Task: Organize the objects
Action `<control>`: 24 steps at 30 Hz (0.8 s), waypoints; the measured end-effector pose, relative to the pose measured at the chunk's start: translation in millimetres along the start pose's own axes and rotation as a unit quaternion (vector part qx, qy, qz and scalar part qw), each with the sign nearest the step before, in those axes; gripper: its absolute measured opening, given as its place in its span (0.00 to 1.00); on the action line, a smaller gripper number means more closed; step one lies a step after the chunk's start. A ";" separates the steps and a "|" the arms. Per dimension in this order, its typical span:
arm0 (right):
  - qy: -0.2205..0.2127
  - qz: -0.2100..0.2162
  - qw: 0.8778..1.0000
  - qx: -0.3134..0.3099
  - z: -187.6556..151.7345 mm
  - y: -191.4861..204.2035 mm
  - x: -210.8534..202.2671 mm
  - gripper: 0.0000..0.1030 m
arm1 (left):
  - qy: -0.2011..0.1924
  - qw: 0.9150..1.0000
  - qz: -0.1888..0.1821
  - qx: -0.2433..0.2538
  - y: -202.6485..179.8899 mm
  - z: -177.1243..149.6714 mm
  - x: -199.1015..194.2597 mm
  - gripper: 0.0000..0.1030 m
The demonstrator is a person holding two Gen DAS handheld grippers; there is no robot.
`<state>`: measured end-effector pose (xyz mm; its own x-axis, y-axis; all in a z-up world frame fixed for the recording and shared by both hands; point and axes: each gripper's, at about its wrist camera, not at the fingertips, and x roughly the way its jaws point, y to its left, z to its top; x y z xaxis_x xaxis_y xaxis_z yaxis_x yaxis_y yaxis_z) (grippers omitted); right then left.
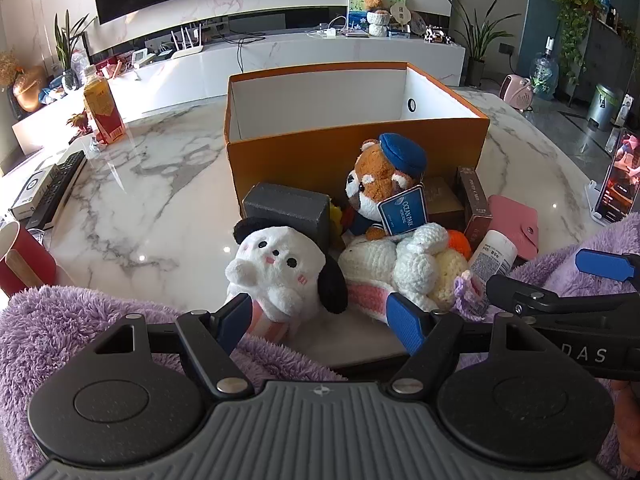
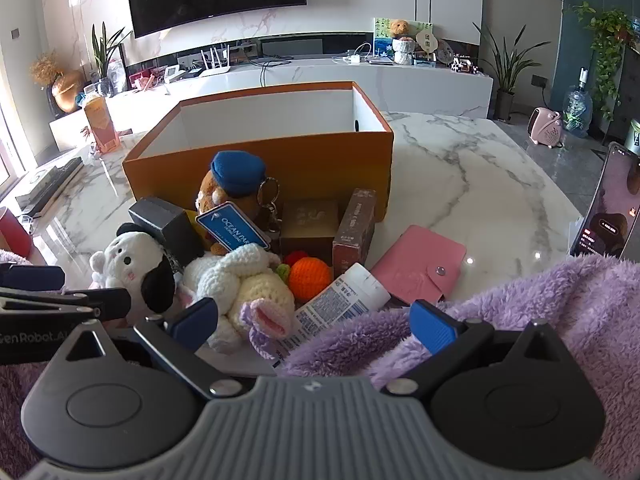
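On the marble counter (image 1: 132, 184) stands an orange box (image 1: 360, 152) with white inner walls, open at the top; nothing shows inside it from either view. In front of the box, on the near side, lies a heap of small things. A white plush dog with black ears (image 1: 280, 268) lies at the left of the heap, and behind it stands a dark grey block (image 1: 286, 208). A brown plush bear with a blue cap (image 1: 384, 184) sits against the box wall and carries a blue tag. Below the bear lies a white knitted toy (image 1: 400, 264), and an orange knitted ball (image 2: 310, 276) is just beside it. A white tube with a printed label (image 2: 340, 300) lies tilted between the ball and a pink wallet (image 2: 420, 268). Two brown cartons (image 2: 354, 228) stand near the box corner.

The left tool (image 1: 320, 316) points down toward the plush dog with its blue fingers wide apart, and it grips nothing. The right tool (image 2: 312, 320) hovers over the knitted toy and the tube, also fully spread and empty. Purple fluffy sleeves (image 2: 560, 312) cover both arms of the person.
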<state>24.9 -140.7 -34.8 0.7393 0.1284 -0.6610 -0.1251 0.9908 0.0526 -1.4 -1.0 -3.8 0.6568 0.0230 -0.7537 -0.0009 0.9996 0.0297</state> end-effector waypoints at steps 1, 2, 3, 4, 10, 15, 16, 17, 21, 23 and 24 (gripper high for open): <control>0.001 0.001 1.000 0.000 -0.3 0.2 0.1 0.99 | 0.001 1.000 0.000 0.000 -0.1 -0.3 0.5 0.85; 0.002 0.001 1.000 0.000 0.0 0.2 0.8 0.99 | 0.002 1.000 0.000 0.000 -0.1 -0.3 0.8 0.85; 0.003 0.001 1.000 0.000 -0.3 0.1 1.0 0.99 | 0.002 1.000 0.000 0.000 -0.3 -0.6 1.1 0.85; 0.004 0.002 1.000 0.000 -0.2 -0.2 1.5 0.99 | 0.003 1.000 0.001 0.000 -0.1 -0.5 1.2 0.85; 0.008 0.002 1.000 0.000 -1.1 -0.1 2.2 0.99 | 0.003 1.000 0.001 0.000 -0.3 -0.9 1.5 0.85; 0.009 0.003 1.000 -0.003 -1.5 1.1 2.1 0.99 | 0.002 1.000 0.000 0.000 -0.2 -0.8 1.4 0.85; 0.009 0.003 1.000 -0.003 -1.6 1.3 1.9 0.99 | 0.003 1.000 0.000 0.000 -0.2 -0.6 1.4 0.85; 0.009 0.003 1.000 -0.003 -1.6 1.3 1.9 0.99 | 0.003 1.000 0.000 0.001 -0.2 -0.6 1.4 0.85; 0.010 0.003 1.000 -0.003 -1.5 1.7 2.1 0.99 | 0.004 1.000 0.000 0.000 1.0 -3.0 2.0 0.85; 0.011 0.003 1.000 -0.004 -1.8 1.9 2.0 0.99 | 0.004 1.000 0.001 0.000 1.2 -3.5 2.2 0.85; 0.011 0.003 1.000 -0.004 -2.0 1.9 2.1 0.99 | 0.005 1.000 0.001 0.000 1.3 -4.0 2.3 0.85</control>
<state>24.9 -138.6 -37.5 0.7230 0.1340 -0.6777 -0.1356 0.9894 0.0510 -3.0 0.4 -8.1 0.6498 0.0255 -0.7596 -0.0020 0.9995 0.0319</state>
